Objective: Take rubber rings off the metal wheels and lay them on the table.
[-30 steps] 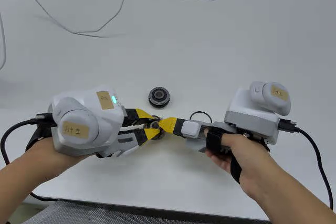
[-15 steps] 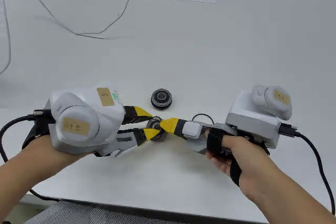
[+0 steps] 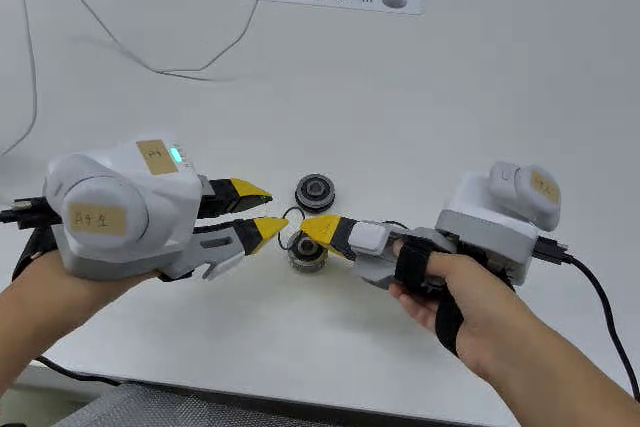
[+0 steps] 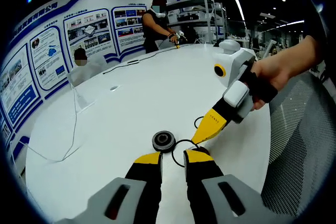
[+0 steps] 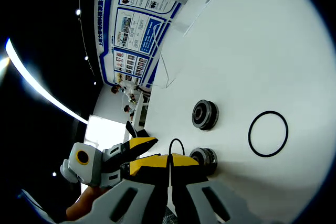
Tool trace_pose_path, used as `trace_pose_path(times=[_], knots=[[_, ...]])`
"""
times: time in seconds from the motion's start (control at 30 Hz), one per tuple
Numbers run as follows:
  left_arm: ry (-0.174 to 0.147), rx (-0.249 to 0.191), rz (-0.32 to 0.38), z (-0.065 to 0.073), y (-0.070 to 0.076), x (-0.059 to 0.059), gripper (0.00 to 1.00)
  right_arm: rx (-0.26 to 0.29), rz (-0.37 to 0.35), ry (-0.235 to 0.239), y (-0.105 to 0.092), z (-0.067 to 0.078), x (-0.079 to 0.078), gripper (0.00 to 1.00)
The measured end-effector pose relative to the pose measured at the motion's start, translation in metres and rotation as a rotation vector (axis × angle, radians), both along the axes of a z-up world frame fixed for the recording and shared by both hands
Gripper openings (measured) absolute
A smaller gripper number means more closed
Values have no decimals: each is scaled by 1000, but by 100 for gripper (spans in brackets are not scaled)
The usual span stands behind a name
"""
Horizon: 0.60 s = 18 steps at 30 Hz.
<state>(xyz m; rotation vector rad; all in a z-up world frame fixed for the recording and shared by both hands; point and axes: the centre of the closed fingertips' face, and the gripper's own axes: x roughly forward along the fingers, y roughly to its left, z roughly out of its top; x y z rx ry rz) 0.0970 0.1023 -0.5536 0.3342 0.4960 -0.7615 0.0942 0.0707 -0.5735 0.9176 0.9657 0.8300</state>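
At the right gripper view's lower centre, a rubber ring (image 5: 176,139), judged light, limp and stretchy, is pinched by its cord in the clenched right gripper (image 5: 169,157), while the left gripper (image 3: 276,205) is released.

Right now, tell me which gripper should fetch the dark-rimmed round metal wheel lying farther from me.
Left, probably. The left gripper is open and empty, and the dark-rimmed round metal wheel lies just beyond its tips. The right gripper is shut on a thin black rubber ring.
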Motion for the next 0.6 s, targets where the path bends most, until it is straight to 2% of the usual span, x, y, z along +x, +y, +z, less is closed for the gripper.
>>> trace_pose_path(times=[0.27,0.47,0.6], knots=[[-36,-19,13,15,-2,8,20,-3,-119,-2,-39,4,18,1],[-51,-23,11,20,-5,10,24,-45,-213,20,-76,-9,25,1],[-54,-42,12,24,-8,9,24,-70,-242,36,-89,-18,24,1]])
